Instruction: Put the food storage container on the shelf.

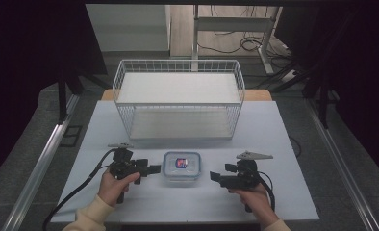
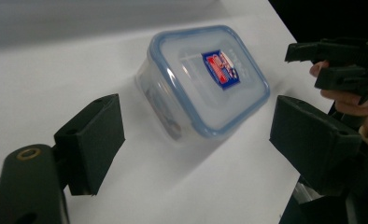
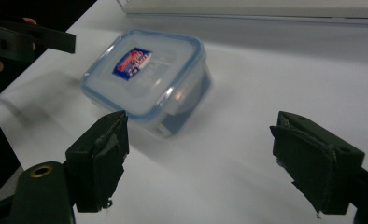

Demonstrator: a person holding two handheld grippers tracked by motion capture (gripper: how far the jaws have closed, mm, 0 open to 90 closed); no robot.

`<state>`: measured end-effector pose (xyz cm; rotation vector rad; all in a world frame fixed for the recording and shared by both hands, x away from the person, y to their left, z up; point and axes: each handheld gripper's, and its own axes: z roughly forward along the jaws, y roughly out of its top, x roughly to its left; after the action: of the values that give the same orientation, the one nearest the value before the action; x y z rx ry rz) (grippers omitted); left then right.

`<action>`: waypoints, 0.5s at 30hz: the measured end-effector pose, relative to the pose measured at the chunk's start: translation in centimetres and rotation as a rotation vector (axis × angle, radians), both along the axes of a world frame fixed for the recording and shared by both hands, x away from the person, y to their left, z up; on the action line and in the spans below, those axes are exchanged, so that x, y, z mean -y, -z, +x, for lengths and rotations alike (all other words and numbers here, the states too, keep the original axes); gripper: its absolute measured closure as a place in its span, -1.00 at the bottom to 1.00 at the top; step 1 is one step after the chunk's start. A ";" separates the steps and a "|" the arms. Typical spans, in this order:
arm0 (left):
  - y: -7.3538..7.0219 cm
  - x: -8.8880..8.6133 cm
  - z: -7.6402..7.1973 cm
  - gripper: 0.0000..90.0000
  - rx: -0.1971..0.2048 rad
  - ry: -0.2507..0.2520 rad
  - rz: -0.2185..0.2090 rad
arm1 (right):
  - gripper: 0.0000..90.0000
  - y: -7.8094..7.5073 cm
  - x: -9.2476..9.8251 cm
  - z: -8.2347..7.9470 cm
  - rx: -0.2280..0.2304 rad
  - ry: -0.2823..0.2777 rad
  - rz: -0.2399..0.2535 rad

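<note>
A clear plastic container (image 1: 181, 166) with a blue-rimmed lid and a red and blue label lies on the white table near its front. My left gripper (image 1: 154, 169) is just left of it, open and pointing at it. My right gripper (image 1: 215, 177) is a little to its right, also open. In the left gripper view the container (image 2: 205, 79) lies ahead of the spread jaws of the left gripper (image 2: 196, 130), with the right gripper (image 2: 341, 60) beyond. In the right gripper view the container (image 3: 145, 79) sits ahead and to the left of the right gripper (image 3: 205, 154). Neither gripper touches it.
A white wire basket (image 1: 178, 98) stands at the back of the table (image 1: 284, 192), behind the container. Free table surface lies on both sides of the grippers. Metal rails run along the floor at left and right, and cables lie on the floor beyond the table.
</note>
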<state>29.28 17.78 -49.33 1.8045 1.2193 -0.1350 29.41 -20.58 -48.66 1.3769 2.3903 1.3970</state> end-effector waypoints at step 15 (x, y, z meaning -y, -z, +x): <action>0.8 1.7 2.1 -0.61 -0.061 0.038 -0.042 | -0.56 1.1 -4.2 3.1 -0.080 -0.015 0.009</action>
<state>31.36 16.04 -50.17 1.7995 1.2161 -0.2370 32.47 -16.41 -49.72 1.4467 2.4508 1.3837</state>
